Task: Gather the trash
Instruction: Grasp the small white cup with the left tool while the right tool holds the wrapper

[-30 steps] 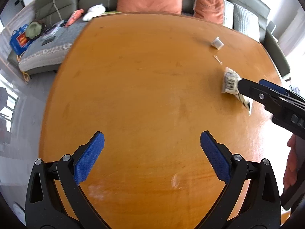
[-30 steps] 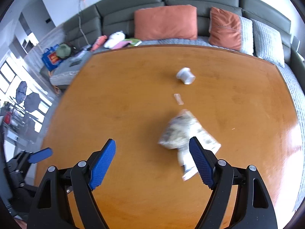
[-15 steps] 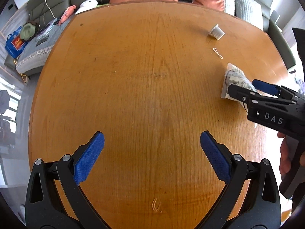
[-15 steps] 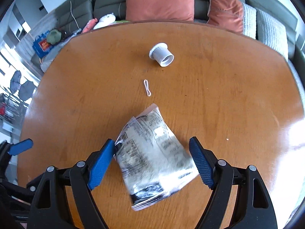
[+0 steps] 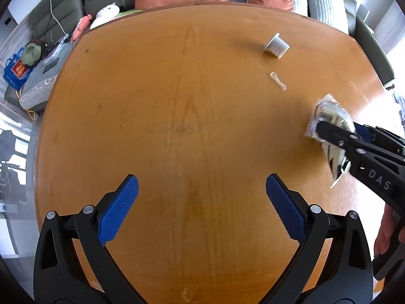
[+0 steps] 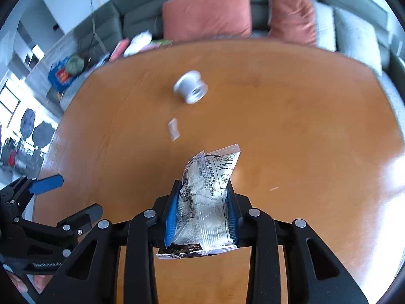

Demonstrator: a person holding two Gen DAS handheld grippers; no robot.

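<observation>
A clear printed snack wrapper (image 6: 205,202) stands crumpled between my right gripper's (image 6: 203,185) blue pads. Its jaws are closing and both pads press its sides. From the left wrist view the same wrapper (image 5: 329,111) shows at the right table edge with the right gripper (image 5: 339,129) on it. My left gripper (image 5: 201,179) hangs open over bare wood with nothing between its fingers. It also appears at the lower left of the right wrist view, left gripper (image 6: 81,192). A white spool (image 6: 191,90) and a small white scrap (image 6: 174,129) lie farther back on the table.
The round wooden table (image 5: 177,101) fills both views. Behind it runs a grey sofa (image 6: 141,20) with orange cushions (image 6: 206,12) and grey ones. Toys and a blue bag (image 5: 16,72) sit at the far left. A person's hand (image 5: 384,230) holds the right gripper.
The right gripper's jaws have come in from wide apart onto the wrapper, which now stands bunched between the pads. Both grippers have shifted over the table.
</observation>
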